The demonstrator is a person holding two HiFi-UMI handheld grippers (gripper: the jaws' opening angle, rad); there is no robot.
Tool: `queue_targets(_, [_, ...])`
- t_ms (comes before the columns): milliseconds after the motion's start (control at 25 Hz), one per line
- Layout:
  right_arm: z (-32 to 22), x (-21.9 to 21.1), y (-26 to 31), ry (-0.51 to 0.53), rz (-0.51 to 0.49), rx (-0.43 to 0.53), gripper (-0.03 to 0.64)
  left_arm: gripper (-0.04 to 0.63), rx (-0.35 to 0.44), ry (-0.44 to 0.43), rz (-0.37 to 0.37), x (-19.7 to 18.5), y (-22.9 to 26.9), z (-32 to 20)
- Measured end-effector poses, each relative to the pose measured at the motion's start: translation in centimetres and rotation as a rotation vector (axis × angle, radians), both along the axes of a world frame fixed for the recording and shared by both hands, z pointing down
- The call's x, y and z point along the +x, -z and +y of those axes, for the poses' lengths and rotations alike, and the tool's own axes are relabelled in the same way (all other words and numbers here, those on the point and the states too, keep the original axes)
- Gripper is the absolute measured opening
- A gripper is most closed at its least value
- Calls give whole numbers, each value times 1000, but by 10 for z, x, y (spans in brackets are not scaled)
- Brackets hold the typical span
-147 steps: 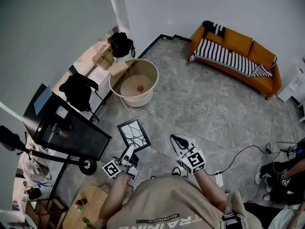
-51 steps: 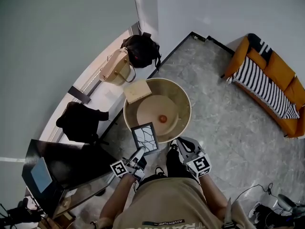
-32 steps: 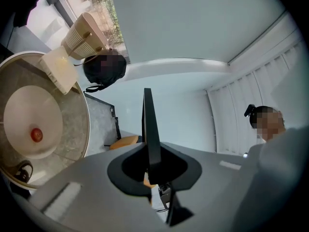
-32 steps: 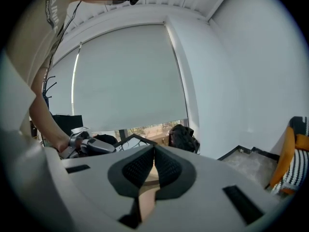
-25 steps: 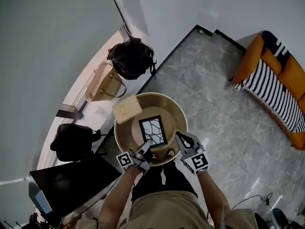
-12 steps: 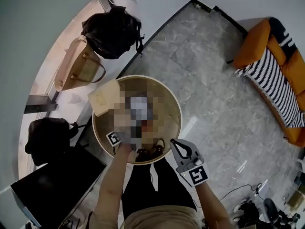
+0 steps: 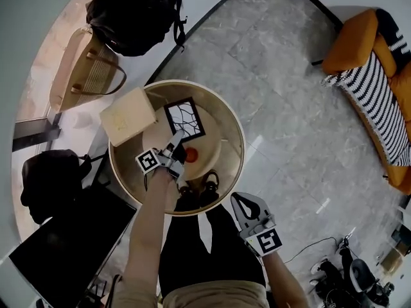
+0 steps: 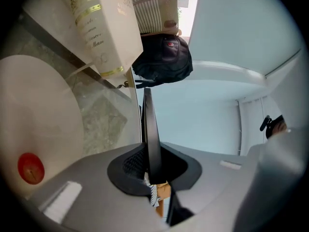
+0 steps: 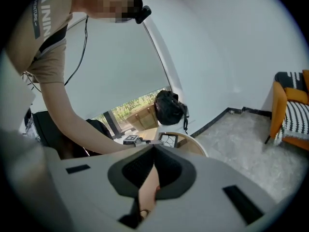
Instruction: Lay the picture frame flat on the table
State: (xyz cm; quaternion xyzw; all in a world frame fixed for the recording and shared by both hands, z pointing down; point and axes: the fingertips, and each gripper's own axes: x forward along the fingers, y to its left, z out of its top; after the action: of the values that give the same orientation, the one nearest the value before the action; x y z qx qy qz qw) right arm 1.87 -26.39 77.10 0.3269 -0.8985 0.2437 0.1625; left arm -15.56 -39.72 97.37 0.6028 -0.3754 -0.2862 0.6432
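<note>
The picture frame [image 7: 184,119] is black with a white cracked pattern. It lies about level over the round beige table [image 7: 239,133], and whether it touches the top I cannot tell. My left gripper [image 7: 174,141] is shut on its near edge. In the left gripper view the frame [image 8: 148,115] shows edge-on as a thin black blade clamped in the left gripper [image 8: 150,153]. My right gripper [image 7: 236,199] hangs off the table's near right side, shut and empty. In the right gripper view the right gripper [image 9: 153,151] points toward the frame [image 9: 169,140] across the table [image 9: 193,146].
A cream box [image 7: 127,115] rests on the table's left rim and a small red ball [image 7: 191,154] lies beside my left gripper. Black bags [image 7: 131,11] and a woven handbag [image 7: 80,66] sit beyond the table. An orange sofa [image 7: 376,82] stands far right.
The left gripper has come down over the table with the frame, which now lies about level instead of facing up at me. The right gripper has dropped lower, outside the table's rim.
</note>
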Motion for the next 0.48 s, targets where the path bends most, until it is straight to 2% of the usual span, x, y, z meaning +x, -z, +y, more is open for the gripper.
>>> queue_targets(200, [1, 5, -7, -27, 15, -26, 6, 49, -36, 2, -8, 0, -13, -4])
queue_targets(360, [-5, -1, -8, -33, -20, 10, 6, 49, -54, 5, -36, -3, -25, -7])
queue_targets(480, [-10, -6, -14, -32, 0, 16, 6, 49, -83, -3, -110, -5, -38, -6])
